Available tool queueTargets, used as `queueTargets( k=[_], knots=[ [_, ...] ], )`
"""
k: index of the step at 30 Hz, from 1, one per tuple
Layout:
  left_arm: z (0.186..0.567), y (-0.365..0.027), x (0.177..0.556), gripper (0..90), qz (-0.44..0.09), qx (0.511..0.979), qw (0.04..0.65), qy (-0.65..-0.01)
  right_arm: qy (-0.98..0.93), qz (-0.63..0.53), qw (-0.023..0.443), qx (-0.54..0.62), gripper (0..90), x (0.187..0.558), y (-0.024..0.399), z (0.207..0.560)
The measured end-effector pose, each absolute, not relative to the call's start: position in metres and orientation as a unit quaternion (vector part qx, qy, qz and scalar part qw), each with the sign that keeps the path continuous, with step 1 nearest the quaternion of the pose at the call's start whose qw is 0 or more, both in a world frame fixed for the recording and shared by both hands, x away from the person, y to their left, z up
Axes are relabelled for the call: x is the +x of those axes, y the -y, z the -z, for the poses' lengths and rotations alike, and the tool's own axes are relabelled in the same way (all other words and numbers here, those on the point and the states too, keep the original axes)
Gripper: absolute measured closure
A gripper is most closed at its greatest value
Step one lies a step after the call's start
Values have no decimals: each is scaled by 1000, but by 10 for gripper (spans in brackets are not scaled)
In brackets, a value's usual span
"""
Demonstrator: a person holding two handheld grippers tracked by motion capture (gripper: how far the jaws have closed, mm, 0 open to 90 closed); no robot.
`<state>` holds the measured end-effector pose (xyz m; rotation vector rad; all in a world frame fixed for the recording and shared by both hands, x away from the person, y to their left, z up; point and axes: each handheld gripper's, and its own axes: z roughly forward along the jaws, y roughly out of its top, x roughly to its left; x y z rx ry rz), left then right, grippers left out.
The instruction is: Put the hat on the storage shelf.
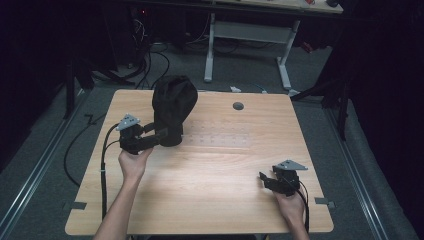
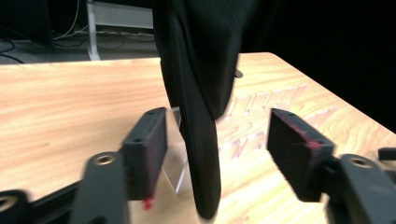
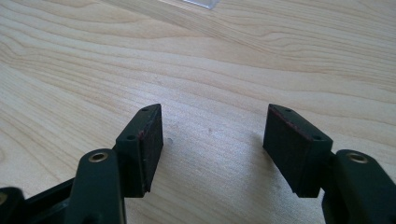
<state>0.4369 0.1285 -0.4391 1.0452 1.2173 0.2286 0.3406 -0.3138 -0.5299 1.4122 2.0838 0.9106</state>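
A black fabric bag (image 1: 173,105) stands upright on the wooden table (image 1: 210,195), left of centre, over a clear stand (image 2: 173,163). My left gripper (image 1: 161,135) reaches to its lower end from the left. In the left gripper view the bag's hanging fold (image 2: 201,140) lies between the jaws of the left gripper (image 2: 217,123). Both pads stand apart from the cloth, so the gripper is open. My right gripper (image 1: 265,179) rests near the table's front right. Its jaws are open over bare wood in the right gripper view (image 3: 215,126).
A clear plastic sheet (image 1: 217,138) lies flat on the table right of the bag. A round grey cable port (image 1: 238,106) sits near the far edge. Beyond the table are a white desk frame (image 1: 247,32) and floor cables (image 1: 145,65).
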Motion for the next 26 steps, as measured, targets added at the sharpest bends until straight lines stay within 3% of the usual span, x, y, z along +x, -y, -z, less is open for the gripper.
queueTargets(
  k=[2, 9, 18, 26],
  knots=[
    [446, -131, 428, 317, -101, 471, 685, -546, -757, -331, 230, 514, 378, 341, 314, 530],
    [485, -138, 403, 307, -107, 500, 648, -564, -758, -330, 229, 515, 378, 341, 314, 530],
    [541, -136, 391, 309, -149, 556, 556, -600, -760, -323, 229, 515, 375, 342, 312, 530],
    [547, -128, 387, 281, -194, 579, 541, -578, -761, -323, 229, 515, 373, 342, 312, 530]
  ],
)
